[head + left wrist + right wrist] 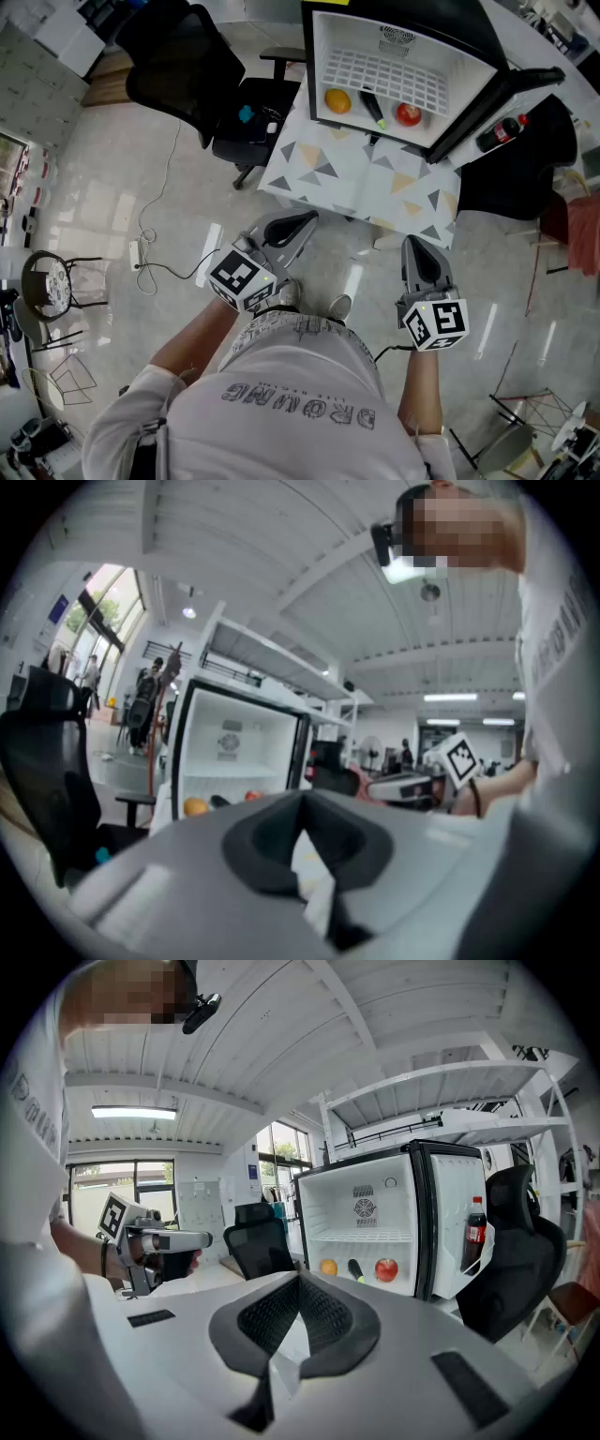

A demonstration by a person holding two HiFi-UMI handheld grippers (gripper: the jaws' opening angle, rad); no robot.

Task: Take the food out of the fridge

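Observation:
A small white fridge (469, 66) stands open on a table (375, 183) ahead of me. On its floor lie an orange (338, 100), a dark stick-shaped item with a green tip (372, 107) and a red apple (408, 113). The right gripper view shows the same orange (328, 1267) and apple (386, 1268). My left gripper (298, 225) and right gripper (419, 246) hover short of the table's near edge, well away from the fridge. Both are shut with nothing between the jaws.
A cola bottle (502, 131) stands in the open fridge door at the right. The table wears a cloth with a triangle pattern. One black office chair (187, 66) stands left of the table, another (525, 1241) at its right. A power strip with cable (141, 258) lies on the floor.

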